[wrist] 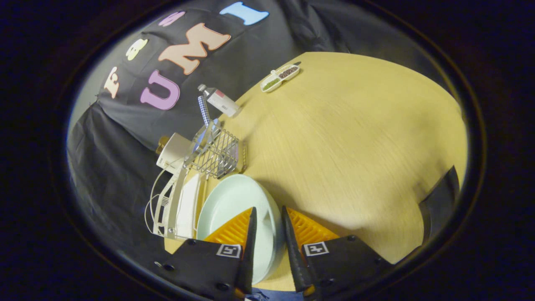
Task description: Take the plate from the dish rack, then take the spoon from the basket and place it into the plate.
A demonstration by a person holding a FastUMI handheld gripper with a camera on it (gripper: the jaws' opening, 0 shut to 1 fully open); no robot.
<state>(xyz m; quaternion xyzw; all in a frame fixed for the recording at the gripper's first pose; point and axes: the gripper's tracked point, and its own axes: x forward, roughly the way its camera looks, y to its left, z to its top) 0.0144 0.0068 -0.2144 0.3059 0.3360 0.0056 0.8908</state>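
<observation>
Pale green plate (234,205) caught by its edge between the gripper (267,215) fingers.

Both fingers squeeze the plate's rim, one on each face, and the plate stands on edge just beside the white dish rack (175,205). Beyond the rack sits a wire basket (217,152) with a checked-handled spoon (204,110) poking up. On the wooden table (355,146) farther off lie a bottle (219,100) and a small two-part dish (280,78).

On my surface (355,138): one plate (234,205), one dish rack (173,205), one wire basket (217,154), one bottle (220,100), one two-part dish (280,78).

My tool's fingers straddle the plate's rim.
</observation>
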